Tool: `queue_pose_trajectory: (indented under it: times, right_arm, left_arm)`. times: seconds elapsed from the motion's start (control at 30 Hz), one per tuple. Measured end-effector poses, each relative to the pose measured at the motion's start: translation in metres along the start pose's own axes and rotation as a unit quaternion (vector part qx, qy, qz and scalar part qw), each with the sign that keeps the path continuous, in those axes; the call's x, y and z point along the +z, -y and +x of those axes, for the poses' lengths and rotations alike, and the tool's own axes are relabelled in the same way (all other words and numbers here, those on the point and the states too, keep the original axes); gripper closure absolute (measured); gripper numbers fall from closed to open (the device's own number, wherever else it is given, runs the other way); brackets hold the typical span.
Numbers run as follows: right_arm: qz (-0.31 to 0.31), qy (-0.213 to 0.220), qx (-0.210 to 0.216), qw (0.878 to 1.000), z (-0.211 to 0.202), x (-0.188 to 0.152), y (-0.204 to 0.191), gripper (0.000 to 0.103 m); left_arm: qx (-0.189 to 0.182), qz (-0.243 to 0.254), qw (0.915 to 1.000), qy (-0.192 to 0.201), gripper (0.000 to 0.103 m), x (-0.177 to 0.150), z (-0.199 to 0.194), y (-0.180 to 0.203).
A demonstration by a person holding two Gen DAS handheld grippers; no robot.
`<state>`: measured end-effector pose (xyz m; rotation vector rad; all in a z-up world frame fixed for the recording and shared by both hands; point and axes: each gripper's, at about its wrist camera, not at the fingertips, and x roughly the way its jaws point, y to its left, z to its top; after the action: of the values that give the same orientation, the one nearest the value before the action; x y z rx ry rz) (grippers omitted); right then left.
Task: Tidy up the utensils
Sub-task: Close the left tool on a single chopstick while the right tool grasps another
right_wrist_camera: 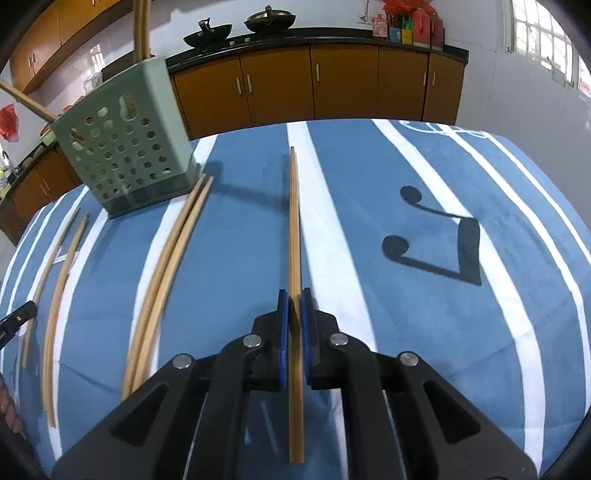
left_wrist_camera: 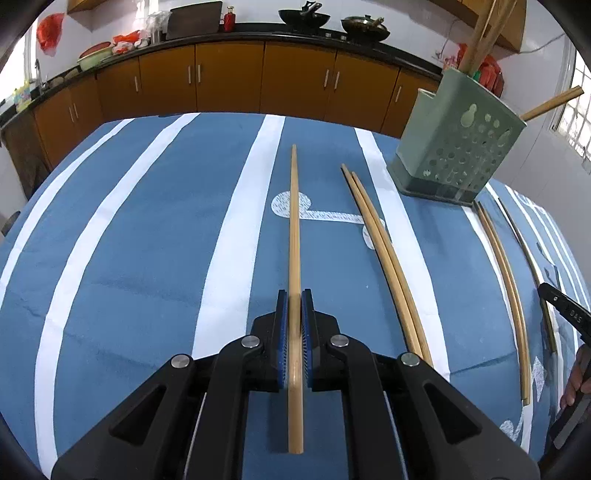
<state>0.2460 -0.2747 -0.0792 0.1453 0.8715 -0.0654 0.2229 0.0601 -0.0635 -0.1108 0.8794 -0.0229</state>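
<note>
2 tongs (left_wrist_camera: 294, 295) (right_wrist_camera: 294, 295) each clamp bamboo chopsticks (left_wrist_camera: 294, 221) (right_wrist_camera: 293, 221).

Two wrist-mounted fisheye cameras look forward and steeply down along their own jaws, close above a bench draped in a blue-and-white striped cloth (left_wrist_camera: 147, 258). The left wrist view sits left of the green perforated utensil holder (left_wrist_camera: 458, 147), which stands at its upper right; the right wrist view has the same holder at its upper left. Both face the far wall of orange-brown kitchen cabinets (right_wrist_camera: 343, 81) with two dark woks (right_wrist_camera: 240, 27) on the counter. Shared ground: the holder, the loose chopsticks (left_wrist_camera: 384, 258) lying between the two cameras, and the cabinet run.
</note>
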Motion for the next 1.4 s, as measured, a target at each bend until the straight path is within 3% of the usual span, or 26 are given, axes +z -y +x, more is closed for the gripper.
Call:
queue_pose_trajectory:
  times: [1.4]
  right_arm:
    - [0.001,0.003,-0.002,1.000,0.0018,0.0002,0.0004,0.094]
  left_arm:
    - [-0.007,-0.015,0.9999,0.002,0.094,-0.0001,-0.0001,-0.0034]
